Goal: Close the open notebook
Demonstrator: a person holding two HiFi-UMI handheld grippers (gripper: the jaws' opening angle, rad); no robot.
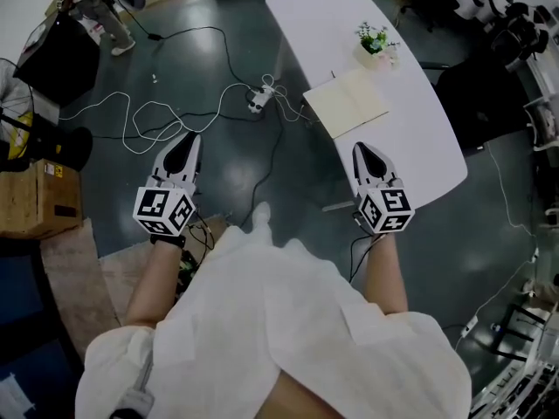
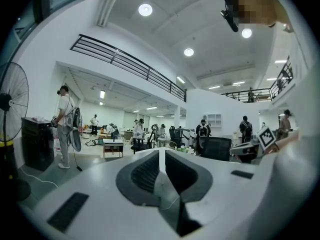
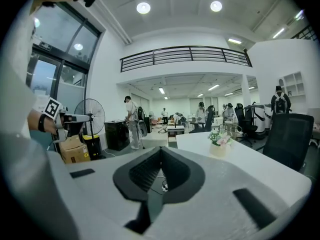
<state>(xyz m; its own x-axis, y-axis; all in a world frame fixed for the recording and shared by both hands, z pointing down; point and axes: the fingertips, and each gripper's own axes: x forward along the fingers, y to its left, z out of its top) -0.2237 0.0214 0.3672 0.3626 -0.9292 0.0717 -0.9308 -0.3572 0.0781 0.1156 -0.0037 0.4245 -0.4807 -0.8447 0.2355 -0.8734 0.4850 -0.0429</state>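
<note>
Cream-paged notebook (image 1: 347, 103) lies open flat; left gripper (image 1: 187, 140) and right gripper (image 1: 361, 148) jaws together, empty.

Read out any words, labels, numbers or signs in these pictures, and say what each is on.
No text is legible anywhere.
On the cardboard box: a yellow sticker, too small to read.
On the left gripper and right gripper: cubes with black-and-white square markers, no words.
On the open notebook: the pages look blank.

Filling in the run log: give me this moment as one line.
notebook: open on white table, untouched | left hand-held gripper: shut, empty, over floor | right hand-held gripper: shut, empty, short of notebook
</note>
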